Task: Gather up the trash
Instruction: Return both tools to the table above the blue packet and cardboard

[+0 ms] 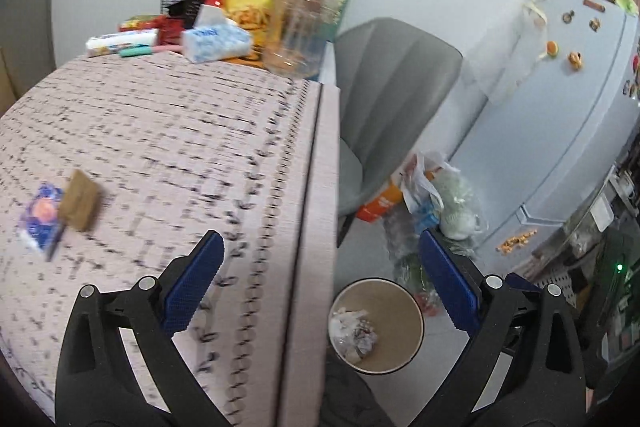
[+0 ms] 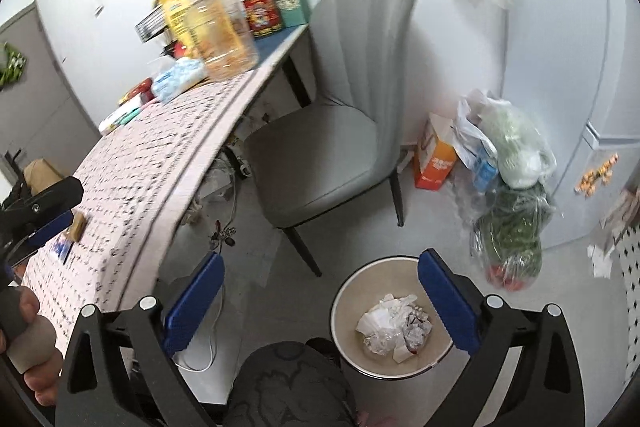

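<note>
Table (image 1: 160, 131), patterned cloth: brown packet (image 1: 79, 205) and blue wrapper (image 1: 40, 217) touching, near left edge of left view, long axes roughly toward far end.
Waste bin (image 2: 348, 301) on floor beside table, crumpled paper inside.
Left gripper (image 1: 320, 287) spread, empty; judged nearer the wrappers.
Right gripper (image 2: 320, 297) spread, empty, over bin.

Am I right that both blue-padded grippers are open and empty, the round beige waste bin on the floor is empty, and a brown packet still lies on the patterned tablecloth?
Not quite: the round beige waste bin is not empty. The right wrist view shows crumpled white paper and plastic scraps inside it. The rest holds: left gripper and right gripper are open and empty, and the brown packet lies on the patterned tablecloth.
</note>
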The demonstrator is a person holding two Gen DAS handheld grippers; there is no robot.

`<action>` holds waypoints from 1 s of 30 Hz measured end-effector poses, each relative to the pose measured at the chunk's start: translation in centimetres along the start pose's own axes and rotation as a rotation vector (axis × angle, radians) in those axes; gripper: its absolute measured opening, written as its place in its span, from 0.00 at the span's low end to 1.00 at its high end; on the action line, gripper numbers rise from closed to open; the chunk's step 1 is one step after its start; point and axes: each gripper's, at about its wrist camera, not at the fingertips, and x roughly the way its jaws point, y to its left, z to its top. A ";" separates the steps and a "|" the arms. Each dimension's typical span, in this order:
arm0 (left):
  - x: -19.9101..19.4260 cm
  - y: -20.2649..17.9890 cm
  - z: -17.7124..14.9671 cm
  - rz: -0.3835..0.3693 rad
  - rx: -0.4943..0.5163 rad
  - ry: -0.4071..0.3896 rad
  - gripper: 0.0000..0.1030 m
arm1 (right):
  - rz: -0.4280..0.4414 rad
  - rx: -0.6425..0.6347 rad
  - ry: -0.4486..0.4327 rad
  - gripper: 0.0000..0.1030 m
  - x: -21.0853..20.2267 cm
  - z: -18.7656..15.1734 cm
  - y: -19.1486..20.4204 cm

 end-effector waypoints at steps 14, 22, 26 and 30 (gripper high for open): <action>-5.6 8.5 -0.2 0.044 -0.146 -0.101 0.94 | 0.124 -0.124 -0.029 0.92 -1.8 0.5 8.5; -8.2 11.8 -0.7 0.093 -0.194 -0.145 0.94 | 0.196 -0.184 -0.033 0.92 -2.4 0.6 12.3; -9.0 13.0 -0.9 0.123 -0.205 -0.153 0.94 | 0.227 -0.223 -0.027 0.92 -2.6 0.3 14.3; -9.7 14.1 -1.3 0.163 -0.208 -0.154 0.94 | 0.238 -0.255 -0.025 0.92 -2.6 0.0 16.2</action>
